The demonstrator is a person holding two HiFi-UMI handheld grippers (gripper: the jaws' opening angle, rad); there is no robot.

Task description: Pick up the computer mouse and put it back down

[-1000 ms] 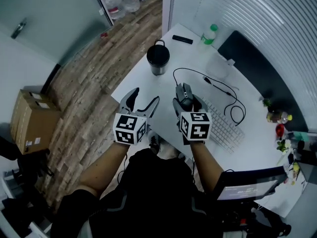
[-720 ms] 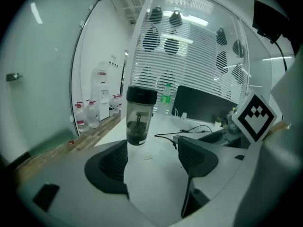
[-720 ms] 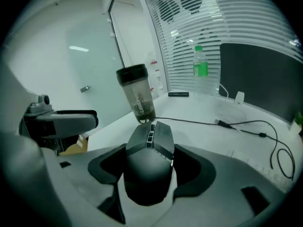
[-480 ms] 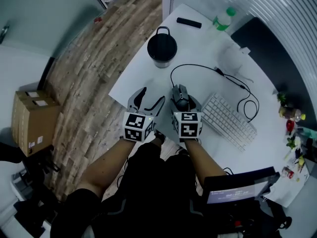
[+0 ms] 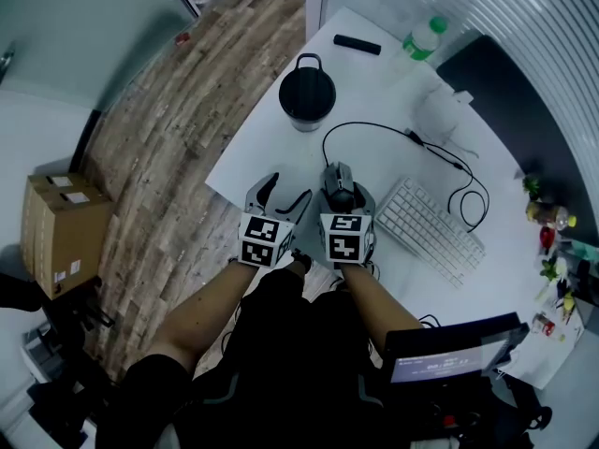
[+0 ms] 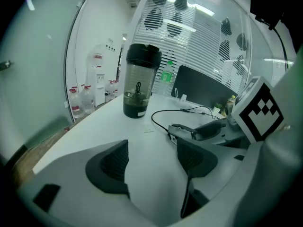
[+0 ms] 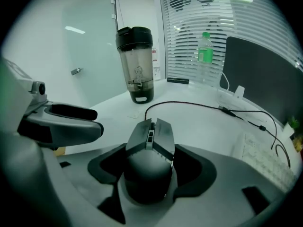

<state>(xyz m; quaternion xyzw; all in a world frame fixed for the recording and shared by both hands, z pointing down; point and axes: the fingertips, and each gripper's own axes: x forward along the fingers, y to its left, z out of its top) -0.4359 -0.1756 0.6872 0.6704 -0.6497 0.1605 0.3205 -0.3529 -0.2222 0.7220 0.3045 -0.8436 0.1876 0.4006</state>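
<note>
Right tongs (image 7: 151, 170) are clamped on the computer mouse (image 7: 149, 143). One dark pad sits against each flank, and the buttons and wheel point away from the person. The mouse is low at the near edge of the tabletop (image 5: 267, 143), not far from its left corner. I cannot tell whether its underside touches the surface.

The black cable (image 5: 374, 127) leaves the front of the mouse, arcs over the white surface and runs off toward the right edge.

Left tongs (image 6: 154, 162) have their jaws well apart, with only bare tabletop between the pads. They hang just beside the right tongs, on the side of the left corner, and are not touching the mouse.

Outward from the mouse:
- White keyboard (image 5: 430, 232): just to the right, lying at a slant along the near edge.
- Shaker bottle (image 6: 138, 82): upright, beyond the mouse and near the left edge. It has a black lid, a clear body and a dark residue at the bottom.
- Green-capped bottle (image 7: 205, 53): upright near the far corner.
- Small black bar (image 5: 357, 44): lying flat near that bottle.
- Dark panel (image 7: 258, 74): upright along the far right edge, behind the cable.
- Cardboard box (image 5: 56, 232): on the wooden floor (image 5: 187, 110), well apart from the tabletop, off its left side.
</note>
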